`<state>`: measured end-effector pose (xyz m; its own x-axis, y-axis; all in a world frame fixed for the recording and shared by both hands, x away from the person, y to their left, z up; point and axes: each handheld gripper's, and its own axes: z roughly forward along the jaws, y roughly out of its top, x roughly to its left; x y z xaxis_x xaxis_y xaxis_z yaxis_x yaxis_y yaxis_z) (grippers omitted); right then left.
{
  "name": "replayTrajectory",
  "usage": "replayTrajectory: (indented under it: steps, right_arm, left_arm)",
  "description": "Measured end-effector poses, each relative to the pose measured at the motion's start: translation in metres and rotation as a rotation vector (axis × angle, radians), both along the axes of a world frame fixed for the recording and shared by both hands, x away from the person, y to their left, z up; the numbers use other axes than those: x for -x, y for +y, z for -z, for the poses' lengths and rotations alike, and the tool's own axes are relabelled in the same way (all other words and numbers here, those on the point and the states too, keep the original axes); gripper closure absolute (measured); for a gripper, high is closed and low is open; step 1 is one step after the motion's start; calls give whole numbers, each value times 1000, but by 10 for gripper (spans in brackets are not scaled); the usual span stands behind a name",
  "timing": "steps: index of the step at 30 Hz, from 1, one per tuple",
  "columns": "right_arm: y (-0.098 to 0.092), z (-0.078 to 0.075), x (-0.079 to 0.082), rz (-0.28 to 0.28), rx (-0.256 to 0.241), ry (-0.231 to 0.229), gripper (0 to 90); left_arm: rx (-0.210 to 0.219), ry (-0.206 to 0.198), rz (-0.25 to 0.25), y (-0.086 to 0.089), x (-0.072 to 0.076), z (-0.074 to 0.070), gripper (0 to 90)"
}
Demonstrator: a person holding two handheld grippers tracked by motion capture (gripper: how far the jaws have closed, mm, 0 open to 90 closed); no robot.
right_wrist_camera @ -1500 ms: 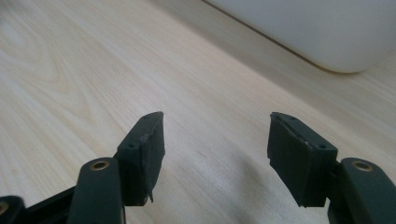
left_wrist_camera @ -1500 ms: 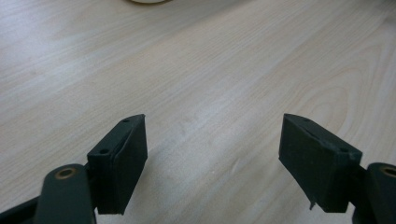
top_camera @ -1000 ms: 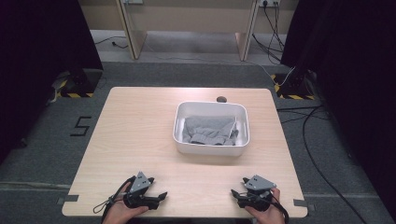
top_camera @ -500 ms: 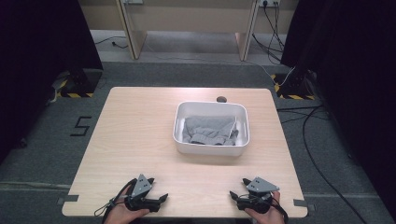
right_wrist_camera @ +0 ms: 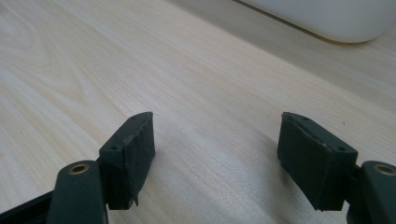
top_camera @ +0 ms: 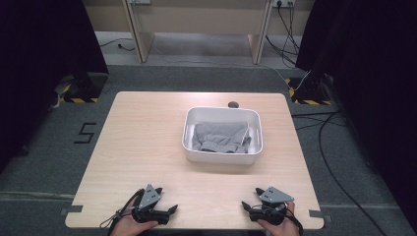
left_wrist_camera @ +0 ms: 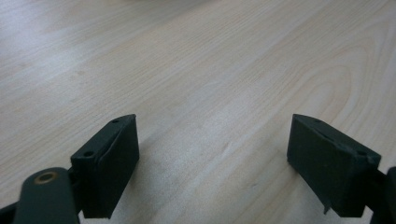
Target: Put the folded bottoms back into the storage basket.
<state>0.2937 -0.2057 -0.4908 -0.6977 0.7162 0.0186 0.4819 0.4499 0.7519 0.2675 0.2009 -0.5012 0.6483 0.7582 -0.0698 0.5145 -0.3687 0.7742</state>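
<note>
**Two open grippers rest at the near edge of a counter, a tub of grey cloth beyond them**

A pale wooden counter (top_camera: 142,142) stands on a grey carpeted floor (top_camera: 44,162), with dark curtains to either side. A white rectangular tub (top_camera: 222,156) sits on the counter, toward its far right corner but well inside the edges. Inside the tub lies a crumpled grey cloth (top_camera: 220,137), loosely bunched and filling most of the bottom. Just beyond the tub, near the far edge, is a small dark round spot (top_camera: 232,104), too small to identify.

At the near edge, close to the left corner, a hand holds the left gripper (top_camera: 167,211). Its jaws stand wide apart with bare wood between them, holding nothing. Close to the near right corner, the other hand holds the right gripper (top_camera: 247,207), likewise spread wide and empty; in the right gripper view the curved white wall of the tub shows farther off, at the top.

Both grippers are well apart from the tub, and the cloth lies untouched. By the look of it, the work has not begun: reaching the tub, gripping the cloth and handling it all remain.
</note>
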Motion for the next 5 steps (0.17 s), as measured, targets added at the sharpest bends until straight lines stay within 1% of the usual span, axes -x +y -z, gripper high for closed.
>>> replayTrajectory:
  steps: [5]
  right_arm:
    - [0, 0, 0, -2, 0, -3, 286]
  left_arm:
    - [0, 0, 0, 0, 0, 0, 163]
